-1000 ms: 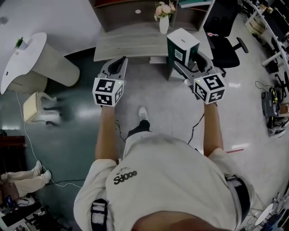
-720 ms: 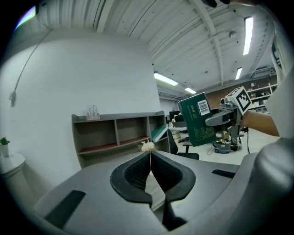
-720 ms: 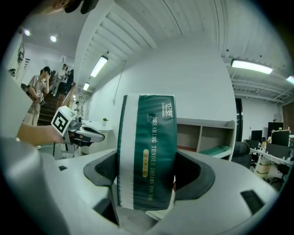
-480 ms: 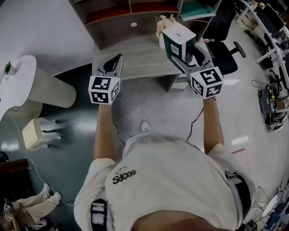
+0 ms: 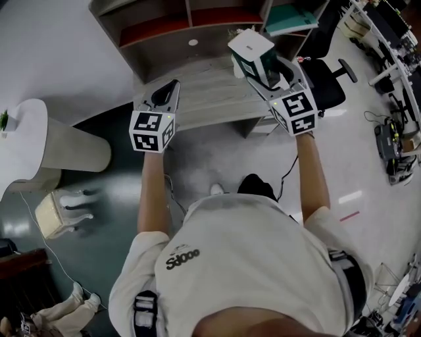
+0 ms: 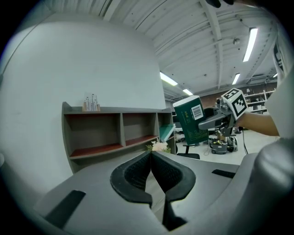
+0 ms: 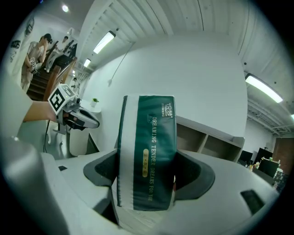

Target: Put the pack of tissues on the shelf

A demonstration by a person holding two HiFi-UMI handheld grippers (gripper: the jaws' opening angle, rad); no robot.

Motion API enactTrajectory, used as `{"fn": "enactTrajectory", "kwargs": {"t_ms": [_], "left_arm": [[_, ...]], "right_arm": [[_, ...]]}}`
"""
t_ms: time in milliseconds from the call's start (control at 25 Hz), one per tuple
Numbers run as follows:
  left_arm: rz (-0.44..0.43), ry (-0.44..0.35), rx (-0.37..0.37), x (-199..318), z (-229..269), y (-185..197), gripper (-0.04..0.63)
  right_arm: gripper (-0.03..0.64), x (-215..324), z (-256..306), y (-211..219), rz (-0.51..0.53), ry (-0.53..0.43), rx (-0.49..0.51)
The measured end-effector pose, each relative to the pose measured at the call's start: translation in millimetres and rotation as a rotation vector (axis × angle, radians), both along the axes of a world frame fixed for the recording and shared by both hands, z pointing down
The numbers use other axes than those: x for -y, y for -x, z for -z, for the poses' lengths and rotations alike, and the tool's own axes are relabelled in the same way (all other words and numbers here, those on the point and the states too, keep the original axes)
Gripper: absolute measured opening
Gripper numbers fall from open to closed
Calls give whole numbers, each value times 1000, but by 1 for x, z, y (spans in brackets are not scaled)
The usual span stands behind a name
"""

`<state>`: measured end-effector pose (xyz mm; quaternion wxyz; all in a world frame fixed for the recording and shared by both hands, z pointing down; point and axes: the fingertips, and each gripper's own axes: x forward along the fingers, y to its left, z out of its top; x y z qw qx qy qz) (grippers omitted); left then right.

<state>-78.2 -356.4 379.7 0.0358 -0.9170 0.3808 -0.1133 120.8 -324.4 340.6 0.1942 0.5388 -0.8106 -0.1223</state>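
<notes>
Pack of tissues (image 7: pixel 146 158): stands upright between the jaws of the right gripper (image 5: pixel 262 68), raised over the far right part of the desk (image 5: pixel 197 99), in front of the shelf (image 5: pixel 154 29) and not yet on it.
Right gripper: clamped on the pack's two broad faces, low on its body; the green and white wrapper rises well above the jaws.
Left gripper (image 6: pixel 150 158): jaws pressed together with nothing between them, held over the near left edge of the desk.
Handling: likely light and soft. The film wrapper looks smooth, so it may slip or bulge under a hard squeeze.
Where to hold: the present grasp across the middle of the broad faces seems sound; a hold nearer a corner would probably let the pack swing.
Shelf: the open compartments with red boards on the left and in the middle look bare.
In the way: a vase of flowers (image 6: pixel 156 146) stands on the desk just beside the pack, and a teal book (image 5: pixel 289 18) leans in the right compartment.
Around: small bottles (image 6: pixel 92 103) on top of the shelf; an office chair (image 5: pixel 329 74) to the right.
</notes>
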Motion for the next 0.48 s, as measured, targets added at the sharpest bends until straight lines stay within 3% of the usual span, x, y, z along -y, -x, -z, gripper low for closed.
{"fn": "enactTrajectory", "kwargs": {"t_ms": [160, 480], "left_arm": [[-2, 26, -2, 21, -13, -3, 20], [55, 29, -4, 90, -14, -9, 20]], "right_arm": [[348, 23, -18, -1, -21, 18, -31], [348, 118, -14, -10, 21, -30, -232]]}}
